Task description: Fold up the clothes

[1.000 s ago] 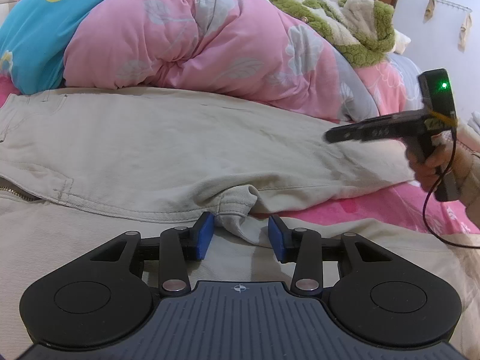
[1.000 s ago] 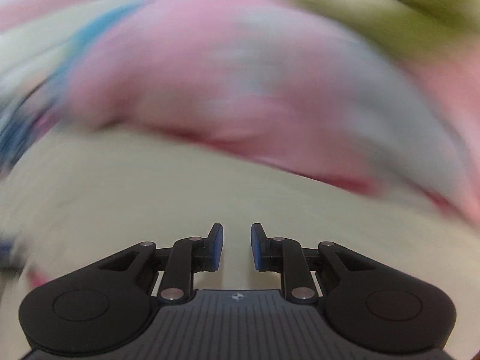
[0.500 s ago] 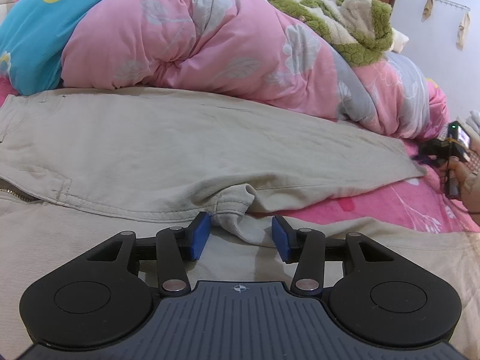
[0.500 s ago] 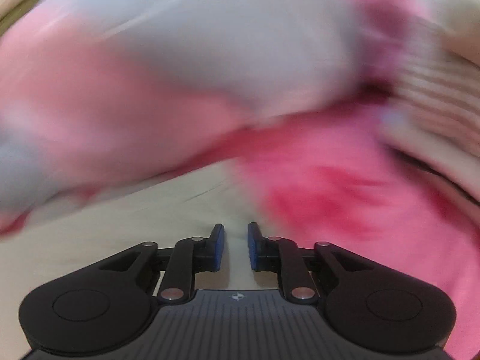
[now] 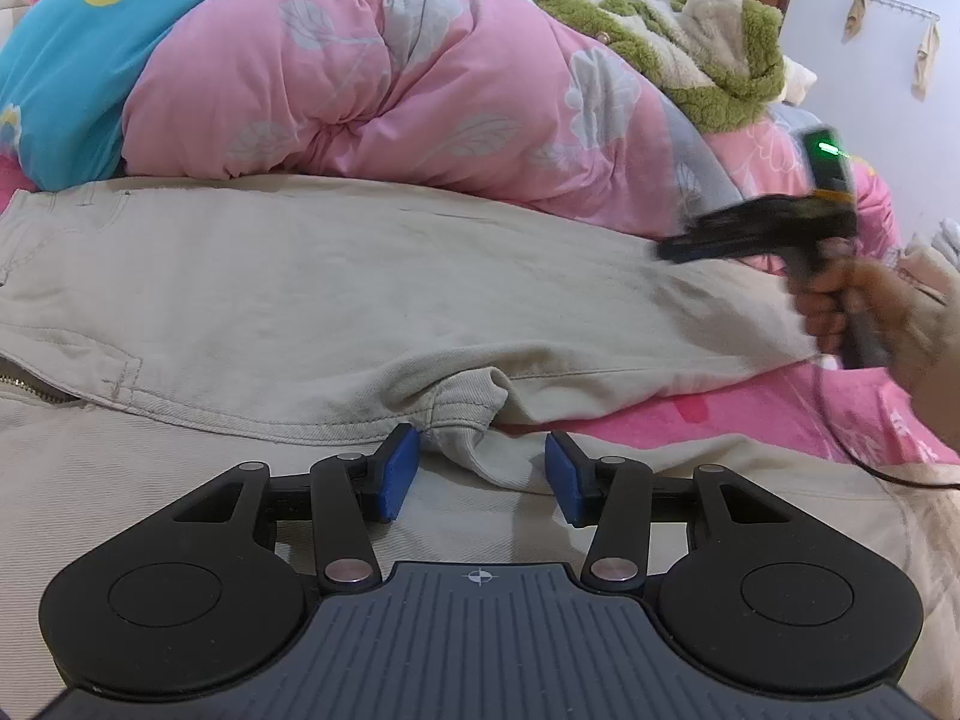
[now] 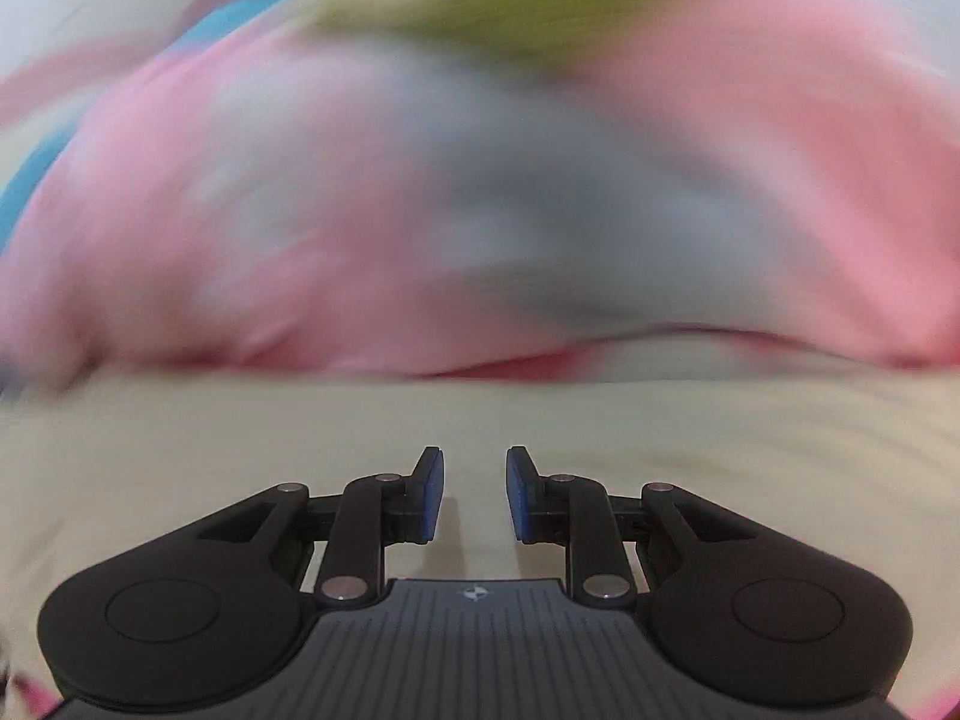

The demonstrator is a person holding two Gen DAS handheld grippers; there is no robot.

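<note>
Two hand-held grippers over beige trousers on a bed – neither one gripping cloth.

The left gripper (image 5: pixel 480 474) stands part open, its blue rubber pads (image 5: pixel 396 474) either side of a bunched crotch seam of the beige cotton twill trousers (image 5: pixel 360 288); the left pad touches the fold, the right one stands clear, so nothing is pinched. The trousers lie spread flat across the pink bed sheet (image 5: pixel 750 414), stitched seams and a brass zip (image 5: pixel 24 387) showing at the left edge. Behind them sits a puffy pink quilt with grey leaf print (image 5: pixel 420 96), a blue cushion (image 5: pixel 72 60) and a green-and-cream fleece garment (image 5: pixel 690 54). The right gripper (image 6: pixel 474 492), held in a hand (image 5: pixel 840 306), hovers over the trouser leg in a blurred view, its jaws a narrow gap apart and empty.
</note>
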